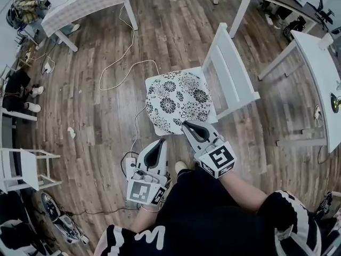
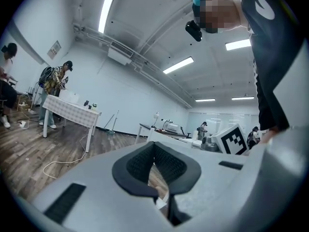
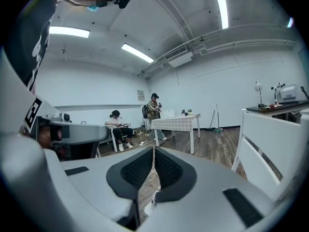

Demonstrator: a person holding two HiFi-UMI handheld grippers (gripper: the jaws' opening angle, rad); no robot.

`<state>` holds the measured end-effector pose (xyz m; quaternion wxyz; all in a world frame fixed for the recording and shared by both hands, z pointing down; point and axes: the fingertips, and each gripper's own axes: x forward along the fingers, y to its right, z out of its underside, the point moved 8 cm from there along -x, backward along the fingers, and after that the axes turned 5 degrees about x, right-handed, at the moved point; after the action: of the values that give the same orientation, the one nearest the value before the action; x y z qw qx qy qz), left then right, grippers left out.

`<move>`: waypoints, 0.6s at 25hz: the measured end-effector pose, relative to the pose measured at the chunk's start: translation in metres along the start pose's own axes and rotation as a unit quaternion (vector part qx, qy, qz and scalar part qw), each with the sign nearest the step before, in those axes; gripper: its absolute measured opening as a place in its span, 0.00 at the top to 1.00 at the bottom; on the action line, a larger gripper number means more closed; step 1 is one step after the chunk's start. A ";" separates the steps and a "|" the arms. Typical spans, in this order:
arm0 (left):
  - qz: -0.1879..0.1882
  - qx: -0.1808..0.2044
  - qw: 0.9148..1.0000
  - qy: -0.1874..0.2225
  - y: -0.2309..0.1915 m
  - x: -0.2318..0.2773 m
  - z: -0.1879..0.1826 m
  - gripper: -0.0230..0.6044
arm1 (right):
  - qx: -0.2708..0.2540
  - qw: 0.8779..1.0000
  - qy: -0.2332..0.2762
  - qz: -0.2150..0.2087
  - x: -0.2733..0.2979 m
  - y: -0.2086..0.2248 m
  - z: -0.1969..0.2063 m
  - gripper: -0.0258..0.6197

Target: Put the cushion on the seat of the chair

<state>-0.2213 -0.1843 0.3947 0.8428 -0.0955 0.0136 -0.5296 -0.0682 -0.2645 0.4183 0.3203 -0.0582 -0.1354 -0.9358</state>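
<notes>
A black-and-white floral cushion (image 1: 178,101) lies flat on the seat of the white chair (image 1: 230,71), whose slatted back stands on the cushion's right. My right gripper (image 1: 186,124) is shut and empty, its tips just above the cushion's near edge. Below the cushion and to its left, my left gripper (image 1: 161,142) hangs over the wooden floor, also shut with nothing in it. In the left gripper view the jaws (image 2: 154,145) meet at their tips. The right gripper view shows the jaws (image 3: 153,150) closed together, with the chair back (image 3: 270,144) at the right.
A white cable (image 1: 120,68) loops across the floor to a power strip (image 1: 129,167) by my feet. White tables stand at the upper left (image 1: 85,1) and along the right (image 1: 325,73). A white rack (image 1: 26,167) and bags sit at the left; people are at the far table.
</notes>
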 end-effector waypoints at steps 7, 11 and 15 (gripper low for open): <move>0.027 0.028 0.999 0.030 0.017 -0.008 -0.037 0.95 | -0.032 0.999 0.038 0.004 -0.032 -0.028 -0.042 0.92; 0.038 0.052 0.996 0.057 0.026 -0.012 -0.058 0.95 | -0.050 0.997 0.056 0.003 -0.048 -0.038 -0.059 0.92; 0.048 0.061 0.995 0.070 0.034 -0.012 -0.066 0.95 | -0.054 0.996 0.075 0.013 -0.060 -0.040 -0.071 0.92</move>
<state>-0.2047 -0.1694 0.3227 0.8685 -0.0060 0.0450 -0.4936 -0.0470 -0.2202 0.3304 0.3377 -0.0068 -0.0592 -0.9394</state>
